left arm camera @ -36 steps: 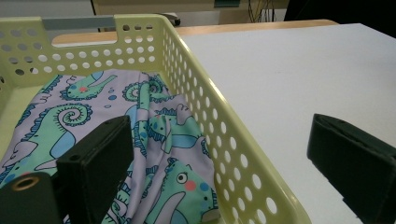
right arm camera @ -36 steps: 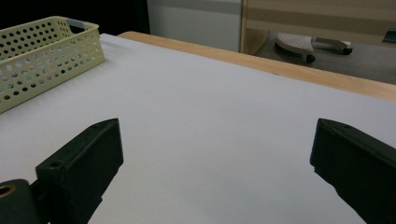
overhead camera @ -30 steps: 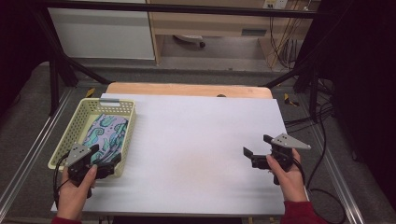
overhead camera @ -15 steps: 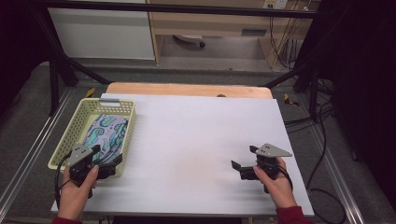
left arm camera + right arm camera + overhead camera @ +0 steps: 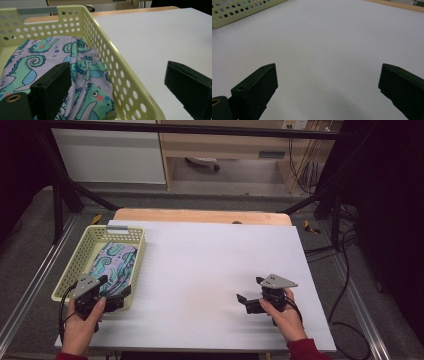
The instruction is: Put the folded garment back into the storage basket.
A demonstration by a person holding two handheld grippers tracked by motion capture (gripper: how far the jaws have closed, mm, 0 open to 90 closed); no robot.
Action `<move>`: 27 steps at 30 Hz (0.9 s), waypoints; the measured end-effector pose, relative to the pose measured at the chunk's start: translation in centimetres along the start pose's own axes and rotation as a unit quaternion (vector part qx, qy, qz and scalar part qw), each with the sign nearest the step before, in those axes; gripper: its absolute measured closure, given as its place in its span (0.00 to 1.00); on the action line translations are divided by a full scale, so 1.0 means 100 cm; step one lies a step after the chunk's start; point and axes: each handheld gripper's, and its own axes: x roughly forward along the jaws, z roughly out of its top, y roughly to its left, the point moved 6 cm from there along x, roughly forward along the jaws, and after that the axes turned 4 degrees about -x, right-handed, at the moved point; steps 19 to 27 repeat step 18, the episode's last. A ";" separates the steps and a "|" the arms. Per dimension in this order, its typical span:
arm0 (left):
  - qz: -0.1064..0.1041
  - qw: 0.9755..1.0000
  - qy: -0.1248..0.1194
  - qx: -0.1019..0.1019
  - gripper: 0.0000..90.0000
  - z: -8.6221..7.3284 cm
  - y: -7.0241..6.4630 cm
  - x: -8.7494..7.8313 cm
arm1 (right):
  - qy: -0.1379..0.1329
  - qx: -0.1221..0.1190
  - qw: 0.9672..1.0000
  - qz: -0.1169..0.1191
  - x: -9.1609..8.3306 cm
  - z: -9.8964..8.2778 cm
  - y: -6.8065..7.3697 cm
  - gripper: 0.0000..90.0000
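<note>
Pale-yellow perforated plastic basket (image 5: 134, 251) sits at the left edge of the white surface (image 5: 215, 265), and inside it lies the folded lilac cloth printed with green cartoon dinosaurs (image 5: 116, 265), flat on the basket floor. By the look of it, the work is at its very start: the cloth is still wholly in the basket, ungrasped. The left gripper (image 5: 114, 296) hovers at the basket's near right corner; in the left gripper view its fingers (image 5: 53, 87) stand wide apart, one over the cloth (image 5: 82, 75), the other outside the basket wall (image 5: 120, 75), holding nothing. The right gripper (image 5: 247, 292) rests low toward the near right part of the surface, fingers (image 5: 257, 90) spread wide over bare white surface, empty. Grasping, lifting out and laying the cloth on the surface all seem left to do.
</note>
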 end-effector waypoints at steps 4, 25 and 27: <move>0.000 1.000 0.000 0.001 0.08 0.000 0.000 0.000 | 0.003 0.005 1.000 0.004 0.008 0.000 0.004 0.03; -0.001 1.000 0.004 0.007 0.08 -0.001 0.000 0.001 | -0.011 -0.005 1.000 0.005 0.025 0.012 0.022 0.04; -0.001 1.000 0.004 0.007 0.08 -0.001 0.000 0.001 | -0.011 -0.005 1.000 0.005 0.025 0.012 0.022 0.04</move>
